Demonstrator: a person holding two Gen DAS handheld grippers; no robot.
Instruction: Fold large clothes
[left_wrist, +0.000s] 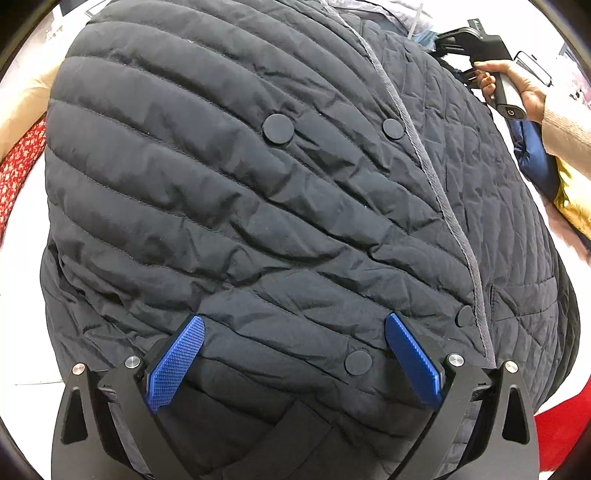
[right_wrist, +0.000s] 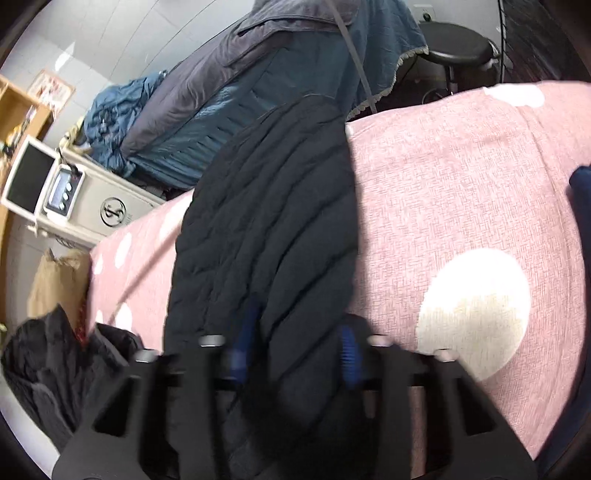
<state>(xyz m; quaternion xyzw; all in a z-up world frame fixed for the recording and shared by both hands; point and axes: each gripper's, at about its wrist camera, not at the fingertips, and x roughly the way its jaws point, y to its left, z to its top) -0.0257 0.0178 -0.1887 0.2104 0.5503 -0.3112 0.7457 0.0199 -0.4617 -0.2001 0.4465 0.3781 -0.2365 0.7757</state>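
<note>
A large black quilted puffer coat (left_wrist: 258, 192) with round snap buttons (left_wrist: 277, 128) and a grey zip edge (left_wrist: 436, 184) fills the left wrist view. My left gripper (left_wrist: 295, 332) hovers just over its lower part, blue pads (left_wrist: 177, 363) wide apart and holding nothing. My right gripper (left_wrist: 476, 40) shows at the coat's far top right, held by a hand (left_wrist: 524, 88). In the right wrist view, blurred by motion, my right gripper (right_wrist: 295, 354) has a fold of the black coat (right_wrist: 266, 229) lying between its blue pads (right_wrist: 349, 356).
The coat lies on a pink bedcover (right_wrist: 461, 177) with white dots. A blue-grey quilt (right_wrist: 236, 92) is piled behind it. A beige appliance (right_wrist: 74, 199), a black stool (right_wrist: 458, 51) and dark clothes (right_wrist: 55, 369) stand around. Red cloth (left_wrist: 18, 173) and a blue and yellow garment (left_wrist: 554, 177) flank the coat.
</note>
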